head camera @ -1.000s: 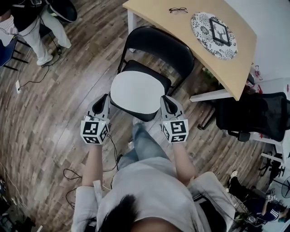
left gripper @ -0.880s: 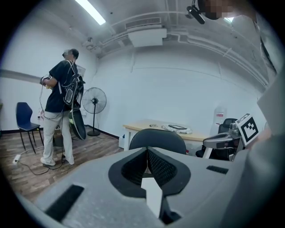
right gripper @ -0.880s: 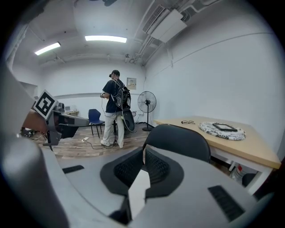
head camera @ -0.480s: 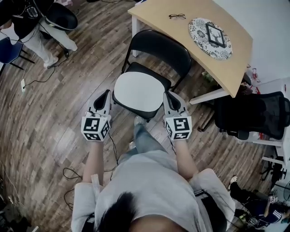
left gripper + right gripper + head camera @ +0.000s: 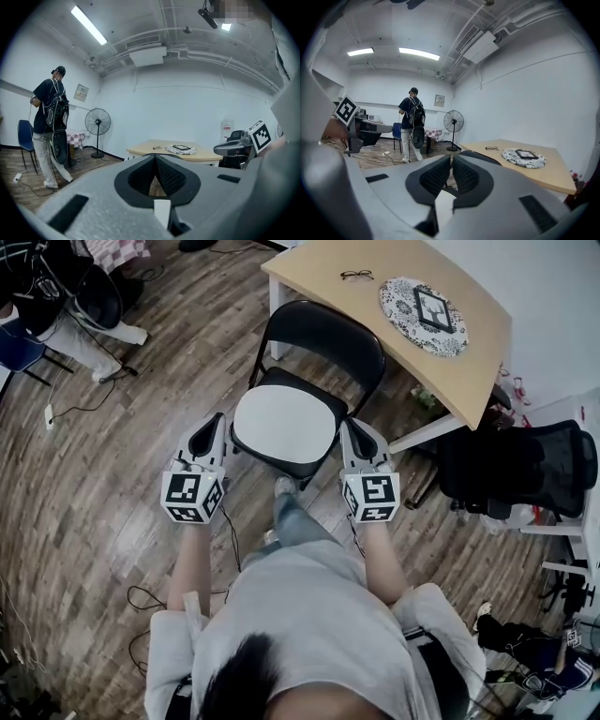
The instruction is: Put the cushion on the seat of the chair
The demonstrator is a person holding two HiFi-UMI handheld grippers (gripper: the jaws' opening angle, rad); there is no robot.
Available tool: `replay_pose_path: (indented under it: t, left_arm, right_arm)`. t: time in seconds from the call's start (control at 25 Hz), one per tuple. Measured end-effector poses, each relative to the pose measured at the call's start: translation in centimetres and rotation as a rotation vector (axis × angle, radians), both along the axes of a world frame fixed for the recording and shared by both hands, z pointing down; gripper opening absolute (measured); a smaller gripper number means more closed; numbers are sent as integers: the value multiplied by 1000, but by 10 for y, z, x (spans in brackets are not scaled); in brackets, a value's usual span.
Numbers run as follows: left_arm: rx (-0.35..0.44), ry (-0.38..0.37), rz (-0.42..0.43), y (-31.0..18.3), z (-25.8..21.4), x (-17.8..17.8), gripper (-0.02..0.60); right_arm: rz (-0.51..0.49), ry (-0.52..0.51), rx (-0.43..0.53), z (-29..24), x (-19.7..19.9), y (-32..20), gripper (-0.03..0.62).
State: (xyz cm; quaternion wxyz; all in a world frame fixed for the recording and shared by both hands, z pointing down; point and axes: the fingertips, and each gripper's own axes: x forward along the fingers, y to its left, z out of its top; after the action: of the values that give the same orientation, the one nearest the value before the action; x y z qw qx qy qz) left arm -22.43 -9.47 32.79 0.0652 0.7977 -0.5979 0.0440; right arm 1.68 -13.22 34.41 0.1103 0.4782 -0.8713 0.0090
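Observation:
A white cushion [image 5: 284, 423] lies flat on the seat of the black folding chair [image 5: 323, 334] in the head view. My left gripper [image 5: 214, 420] hangs just left of the seat's front corner, shut, with nothing between its pads [image 5: 155, 161]. On the other side of the seat my right gripper [image 5: 349, 427] is shut and empty too; its pads [image 5: 451, 164] stand close together. Neither gripper touches the cushion. Both point nearly level, past the chair's backrest toward the table.
A wooden table [image 5: 469, 381] behind the chair carries glasses [image 5: 356, 276] and a round patterned mat [image 5: 424, 304] with a framed picture. A black office chair [image 5: 520, 470] stands at the right. A person [image 5: 56, 296] stands far left; cables [image 5: 141, 601] lie on the floor.
Both grippers have risen together beside the chair seat and stayed shut. The cushion has stayed put on the seat.

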Motion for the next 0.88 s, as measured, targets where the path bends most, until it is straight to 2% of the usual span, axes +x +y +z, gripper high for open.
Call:
replay_pose_path:
  t: [0.44,0.88]
  left_arm:
    - [83,-12,-15,31,-32,6,11]
    - [129,20,-43,48,-49,5,12]
  right_arm:
    - [32,-25,72,-34,19,28,21]
    - [38,-57,152,-66,27,45,21]
